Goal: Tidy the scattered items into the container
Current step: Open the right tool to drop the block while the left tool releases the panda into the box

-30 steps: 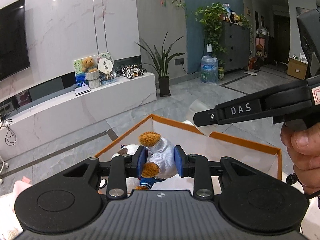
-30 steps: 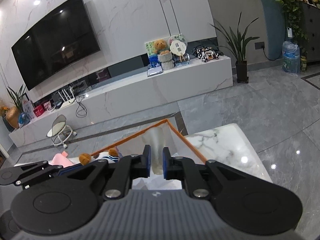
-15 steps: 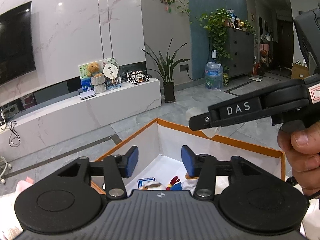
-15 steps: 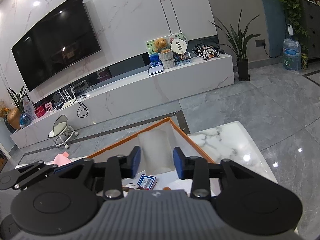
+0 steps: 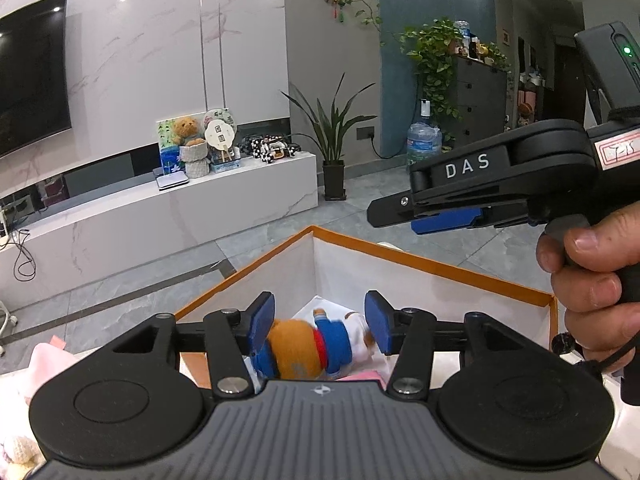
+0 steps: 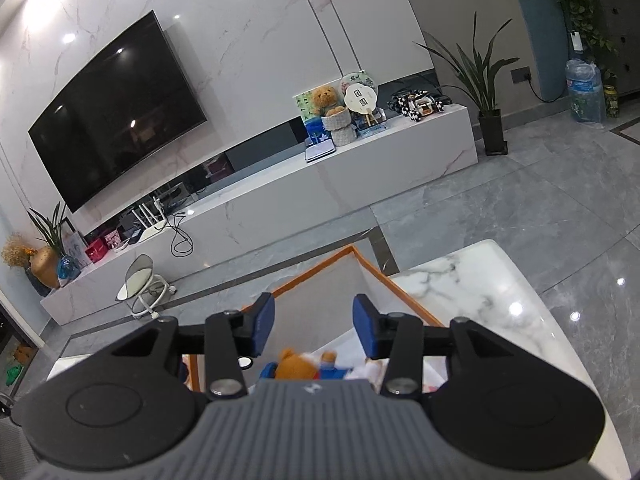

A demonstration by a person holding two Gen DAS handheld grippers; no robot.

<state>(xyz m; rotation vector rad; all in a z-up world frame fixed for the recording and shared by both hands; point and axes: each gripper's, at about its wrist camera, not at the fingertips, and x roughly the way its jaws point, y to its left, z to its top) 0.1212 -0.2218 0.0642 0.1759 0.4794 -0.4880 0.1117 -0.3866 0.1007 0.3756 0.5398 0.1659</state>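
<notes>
A white fabric box with an orange rim (image 5: 424, 258) stands on the marble table. A small stuffed bear in blue and white clothes (image 5: 308, 346) lies inside it, below my open left gripper (image 5: 318, 322). The bear also shows in the right wrist view (image 6: 298, 366), inside the same box (image 6: 370, 266), under my open, empty right gripper (image 6: 314, 326). The right gripper (image 5: 404, 210) also shows from the side in the left wrist view, above the box's far right wall, held by a hand.
A pink soft item (image 5: 44, 362) lies on the table left of the box. The marble tabletop (image 6: 480, 292) extends right of the box. Beyond are grey floor tiles, a white TV bench (image 6: 320, 192), a small stool (image 6: 140, 290) and potted plants.
The left gripper opened and let go of the bear, which now lies in the box. The right gripper opened wide, and both rose above the box.
</notes>
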